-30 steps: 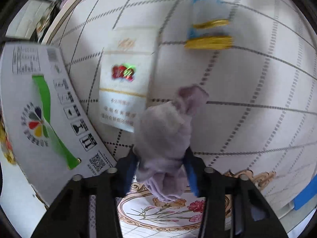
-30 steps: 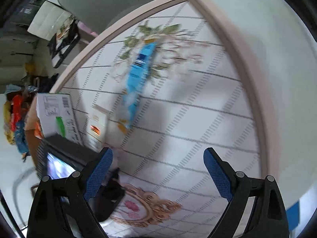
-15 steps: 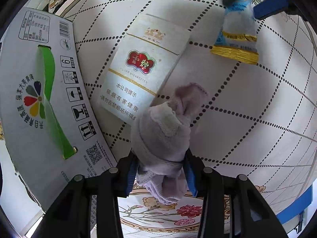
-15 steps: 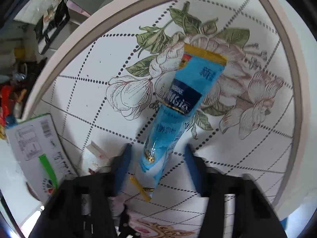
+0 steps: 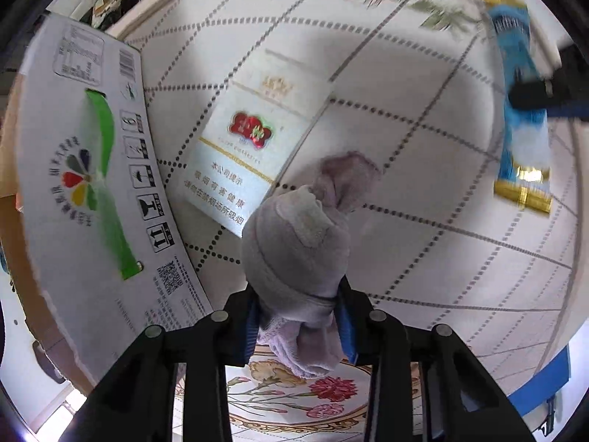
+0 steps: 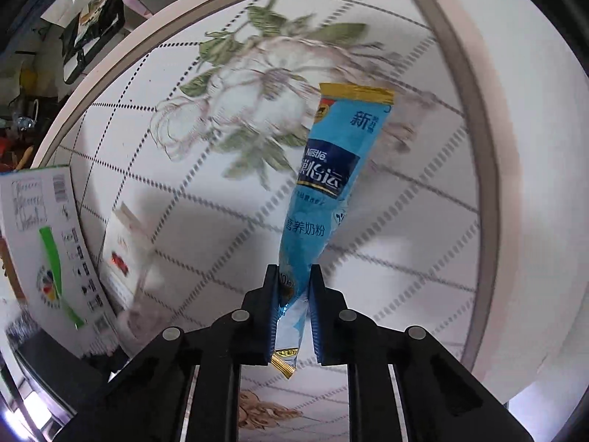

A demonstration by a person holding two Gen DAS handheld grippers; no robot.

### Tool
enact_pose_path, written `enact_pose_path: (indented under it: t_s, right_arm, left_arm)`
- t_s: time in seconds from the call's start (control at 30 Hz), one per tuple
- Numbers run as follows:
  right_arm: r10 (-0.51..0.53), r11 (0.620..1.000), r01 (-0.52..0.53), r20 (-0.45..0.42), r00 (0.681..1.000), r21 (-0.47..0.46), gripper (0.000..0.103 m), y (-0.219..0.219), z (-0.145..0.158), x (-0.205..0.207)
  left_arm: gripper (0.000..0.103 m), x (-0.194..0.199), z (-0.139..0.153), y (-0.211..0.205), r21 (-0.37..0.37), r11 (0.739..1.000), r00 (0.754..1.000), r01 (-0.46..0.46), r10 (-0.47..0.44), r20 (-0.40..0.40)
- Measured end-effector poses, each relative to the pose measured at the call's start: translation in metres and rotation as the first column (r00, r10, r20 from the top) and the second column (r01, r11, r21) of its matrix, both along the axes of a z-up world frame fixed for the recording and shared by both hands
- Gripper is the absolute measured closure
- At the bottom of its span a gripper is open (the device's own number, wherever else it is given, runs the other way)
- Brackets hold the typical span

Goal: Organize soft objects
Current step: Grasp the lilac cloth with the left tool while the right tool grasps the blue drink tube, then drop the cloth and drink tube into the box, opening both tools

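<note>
My left gripper (image 5: 299, 316) is shut on a rolled grey-lilac sock (image 5: 302, 243) and holds it above the table. My right gripper (image 6: 293, 294) is shut on the lower end of a blue Nestle milk-powder sachet (image 6: 324, 184) with gold ends, lifted off the table. The sachet also shows at the right of the left wrist view (image 5: 522, 129), with the right gripper's dark finger across it. The sock shows blurred at the lower left of the right wrist view (image 6: 141, 316).
A white cigarette pack (image 5: 250, 140) with a red emblem lies on the flower-printed, dotted-grid tabletop (image 5: 423, 221). A white cardboard box flap (image 5: 84, 169) with a green stripe stands at the left. The table's pale rim (image 6: 475, 110) curves along the right.
My right gripper closed on the sachet and lifted it off the table. My left gripper still holds the sock and has shifted a little over the table.
</note>
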State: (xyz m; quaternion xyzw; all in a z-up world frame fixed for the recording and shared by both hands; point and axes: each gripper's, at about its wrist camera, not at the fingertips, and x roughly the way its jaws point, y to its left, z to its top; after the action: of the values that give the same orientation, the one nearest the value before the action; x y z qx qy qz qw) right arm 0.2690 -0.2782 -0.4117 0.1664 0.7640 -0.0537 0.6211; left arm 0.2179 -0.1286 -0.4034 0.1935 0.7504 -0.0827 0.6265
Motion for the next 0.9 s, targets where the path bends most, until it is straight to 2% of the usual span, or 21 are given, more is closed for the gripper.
enact_pose_path:
  t_s: [0.13, 0.27, 0.4, 0.5, 0.57, 0.73, 0.83, 0.9]
  right_arm:
    - [-0.023, 1.000, 0.023, 0.038, 0.999, 0.013, 0.088, 0.001, 0.022, -0.026]
    - [-0.047, 0.998, 0.042, 0.091, 0.995, 0.056, 0.088, 0.001, 0.055, -0.045]
    - [-0.033, 0.996, 0.016, 0.179, 0.983, 0.091, 0.088, 0.006, 0.105, -0.056]
    - [0.003, 0.992, -0.035, 0.249, 0.968, 0.124, 0.088, 0.033, 0.146, -0.059]
    - [0.036, 0.986, -0.080, 0.286, 0.958, 0.145, 0.088, 0.055, 0.173, -0.064]
    - [0.147, 0.965, -0.209, 0.332, 0.932, 0.159, 0.088, 0.132, 0.203, -0.062]
    - [0.215, 0.950, -0.274, 0.326, 0.921, 0.148, 0.088, 0.185, 0.202, -0.056]
    - [0.250, 0.943, -0.302, 0.308, 0.918, 0.136, 0.088, 0.219, 0.193, -0.049]
  left_arm:
    - [0.071, -0.004, 0.028, -0.001, -0.058, 0.998, 1.000, 0.000, 0.002, 0.028]
    - [0.071, -0.008, 0.072, 0.005, -0.160, 0.987, 0.998, -0.017, 0.027, 0.064]
    - [0.071, -0.007, 0.134, 0.028, -0.285, 0.958, 0.989, -0.041, 0.079, 0.123]
    - [0.071, -0.008, 0.176, 0.046, -0.349, 0.935, 0.976, -0.065, 0.132, 0.172]
    - [0.071, -0.008, 0.204, 0.076, -0.391, 0.916, 0.963, -0.091, 0.180, 0.198]
    - [0.071, -0.007, 0.242, 0.146, -0.410, 0.901, 0.931, -0.143, 0.263, 0.252]
    - [0.071, -0.007, 0.247, 0.188, -0.384, 0.906, 0.911, -0.178, 0.299, 0.284]
    - [0.071, -0.002, 0.239, 0.216, -0.367, 0.904, 0.898, -0.218, 0.333, 0.287]
